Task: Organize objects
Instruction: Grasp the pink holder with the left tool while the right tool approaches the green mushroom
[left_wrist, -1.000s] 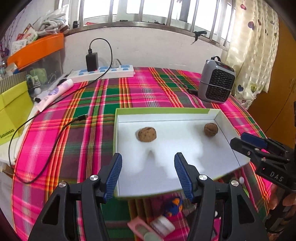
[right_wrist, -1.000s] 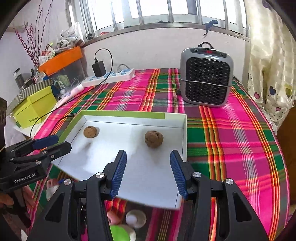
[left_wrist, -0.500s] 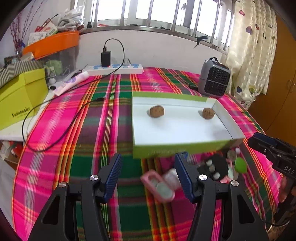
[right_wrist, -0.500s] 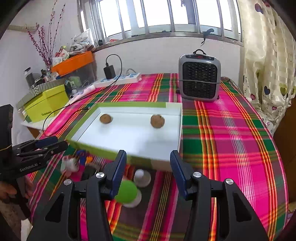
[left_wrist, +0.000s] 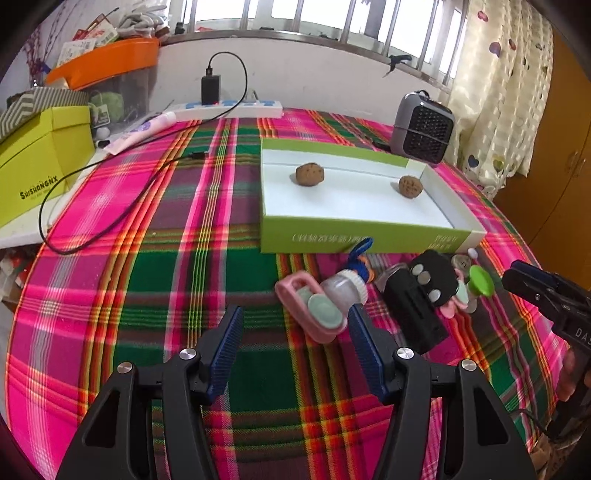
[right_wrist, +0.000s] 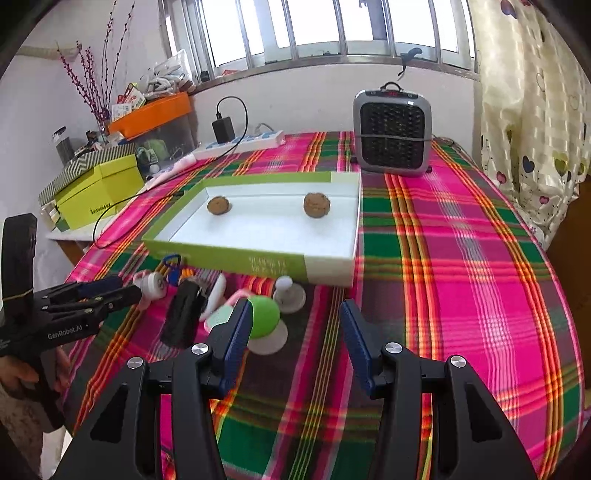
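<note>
A shallow box (left_wrist: 369, 242) with green sides and a white floor lies on the plaid cloth, with two walnuts (left_wrist: 309, 174) (left_wrist: 410, 186) inside. In front of it is a cluster of small things: a pink case (left_wrist: 314, 312), a clear bottle (left_wrist: 343, 288), a blue keyring (left_wrist: 360, 251), a black block (left_wrist: 421, 299) and a green mushroom-shaped piece (right_wrist: 264, 317). My left gripper (left_wrist: 295, 343) is open, just short of the pink case. My right gripper (right_wrist: 295, 332) is open too, its left finger beside the green piece. Neither holds anything.
A grey heater (right_wrist: 393, 134) stands behind the box. At the back left are a power strip (left_wrist: 229, 107) with a charger and black cable (left_wrist: 110, 221), a yellow-green box (left_wrist: 40, 162) and an orange-lidded bin (left_wrist: 107, 62). A curtain (right_wrist: 535, 110) hangs on the right.
Both grippers have drawn back from over the box toward the near side of the table. The small things in front of the box have come into view. The jaws kept their width.
</note>
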